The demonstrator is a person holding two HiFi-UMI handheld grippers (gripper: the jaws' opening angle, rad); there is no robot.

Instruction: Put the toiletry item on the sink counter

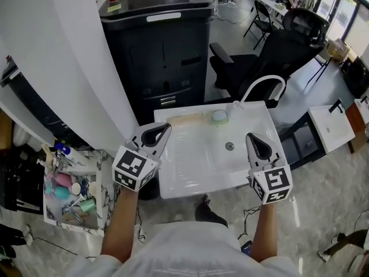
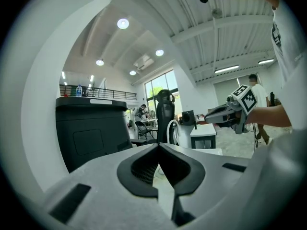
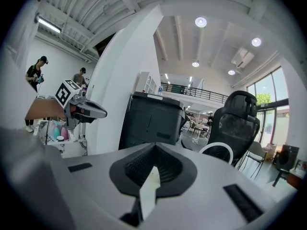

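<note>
- Left tongs (image 1: 166,128): shut tight, tips meeting, nothing between them. Held above the front-left corner of the white rectangular sink surface (image 1: 173,180).
- Right tongs (image 1: 251,138): tips also together, nothing gripped. Held over the front-right part of the same surface.
- Both tongs point away from the person and sit well apart, one on either side of the basin.
- Each carries a white cube with black square markers at its rear, with a bare forearm behind.
- Small round pale-green toiletry item (image 1: 219,116): sits on the back ledge of the sink surface, just left of the base of the white arched faucet (image 1: 266,81). Clear of both tongs. Cannot tell what kind of item it is.
- Round metal drain (image 1: 229,146): in the basin, in front of the green item.
- Marble-patterned tray (image 1: 101,203): low down to the person's left, well apart from the sink. It holds a jumble of bottles and tubes, pink and teal among them.
- Large black boxy bin with a white handle strip (image 1: 155,45): stands directly behind the sink.
- Black mesh-backed office chair (image 1: 282,48): behind the sink to the right, near the faucet.
- Second small white basin unit (image 1: 331,128): off to the far right on the grey floor.
</note>
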